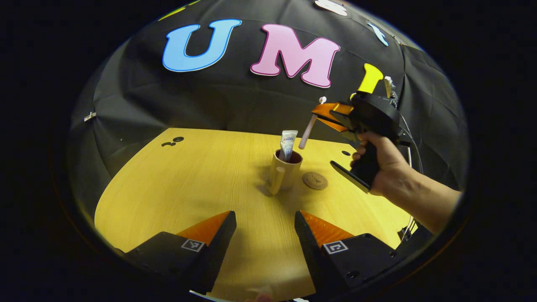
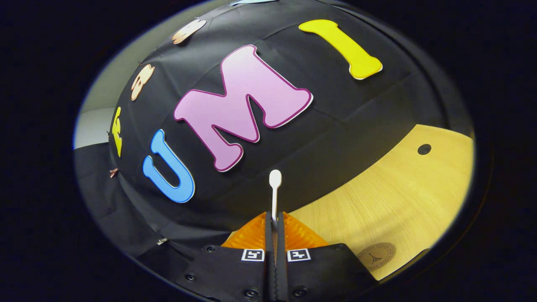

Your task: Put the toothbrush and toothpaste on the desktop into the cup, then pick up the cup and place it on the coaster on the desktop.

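left gripper (image 1: 265,235) jaws apart | toothbrush (image 2: 275,193) clamped in right gripper (image 2: 276,235) | above cup (image 1: 286,170)

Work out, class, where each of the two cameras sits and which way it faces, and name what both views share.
Left gripper view: rides the open left gripper, low over the desktop, facing the cup holding the toothpaste; the right gripper and a hand show beyond.
Right gripper view: rides the right gripper, tilted towards the booth wall, shut on the toothbrush.
Shared: toothbrush, coaster, desktop.
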